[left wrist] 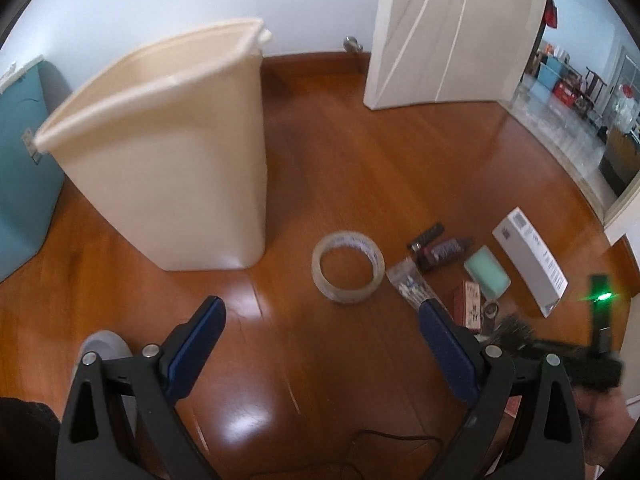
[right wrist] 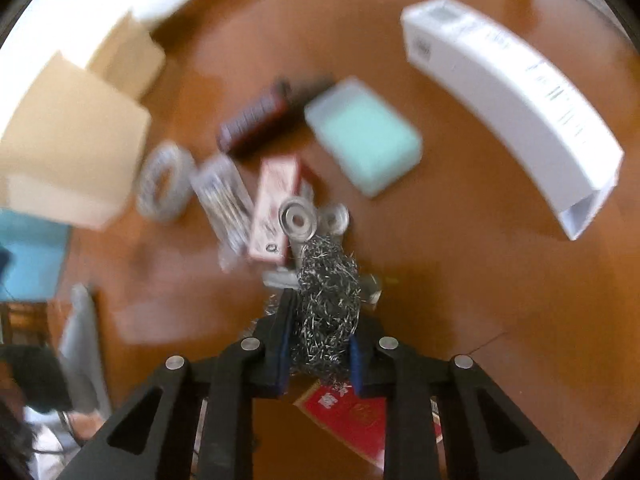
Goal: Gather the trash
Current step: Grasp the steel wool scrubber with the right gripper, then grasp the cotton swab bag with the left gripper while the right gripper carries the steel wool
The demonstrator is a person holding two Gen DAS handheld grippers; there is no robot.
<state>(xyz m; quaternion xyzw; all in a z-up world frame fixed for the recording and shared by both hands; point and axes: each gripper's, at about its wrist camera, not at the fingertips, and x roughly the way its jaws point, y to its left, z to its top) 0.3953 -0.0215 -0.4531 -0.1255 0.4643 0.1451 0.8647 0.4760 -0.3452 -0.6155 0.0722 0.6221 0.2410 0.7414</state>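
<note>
Tall cream plastic bin (left wrist: pixel 168 152) sits far left on the wood floor (left wrist: pixel 360 168). My left gripper (left wrist: pixel 320 312) hangs wide open, nothing in it. Right gripper (right wrist: pixel 320 320) is clamped on a wad of grey steel wool (right wrist: pixel 328 300), lifted above the clutter. Looks like next I swing it over the bin's rim and release.

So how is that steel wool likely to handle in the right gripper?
The steel wool is a loose tangle of thin wire, so it probably squashes rather than resists; the right gripper looks shut deep into it. It is likely light for its bulk. Stray strands stick out, so it may snag on things and shed bits rather than slip.
</note>
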